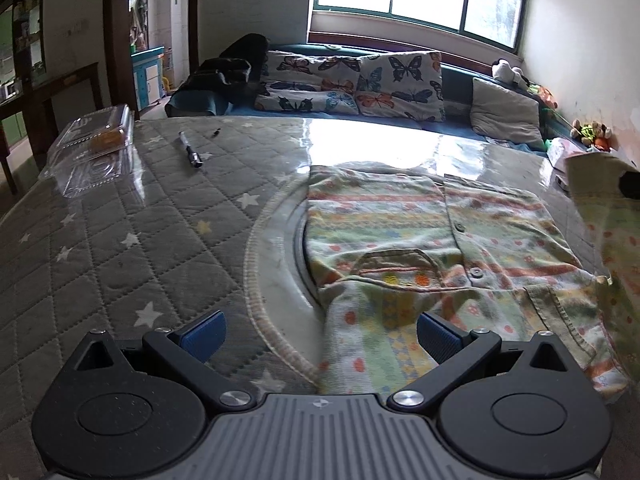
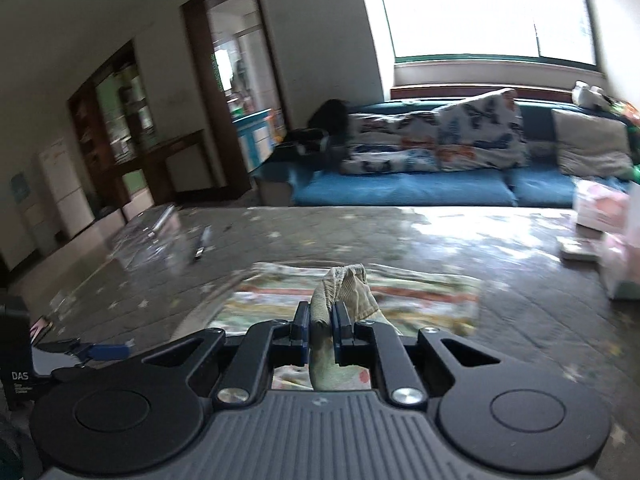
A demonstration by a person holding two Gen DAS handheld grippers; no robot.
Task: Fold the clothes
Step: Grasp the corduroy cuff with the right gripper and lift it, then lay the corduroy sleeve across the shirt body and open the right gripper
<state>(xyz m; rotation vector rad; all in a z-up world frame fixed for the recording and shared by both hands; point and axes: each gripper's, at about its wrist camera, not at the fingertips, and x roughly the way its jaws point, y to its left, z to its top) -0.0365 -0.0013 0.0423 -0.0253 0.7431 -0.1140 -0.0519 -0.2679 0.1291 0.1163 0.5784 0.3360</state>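
A small patterned shirt point(image 1: 420, 236) with buttons and a chest pocket lies spread on the glass-topped table point(image 1: 160, 208). My left gripper point(image 1: 320, 334) hovers low over its near sleeve, open, blue pads wide apart with cloth below them. In the right wrist view my right gripper point(image 2: 322, 320) is shut on a ribbed cuff of the shirt point(image 2: 340, 292), lifted above the rest of the garment point(image 2: 360, 304). That raised sleeve hangs at the right edge of the left wrist view point(image 1: 608, 216).
A clear plastic box point(image 1: 96, 148) and a pen point(image 1: 192, 152) lie at the table's far left. Pink and white packages point(image 2: 604, 208) sit at the right. Beyond the table is a blue sofa point(image 1: 456, 88) with butterfly cushions point(image 1: 352, 84).
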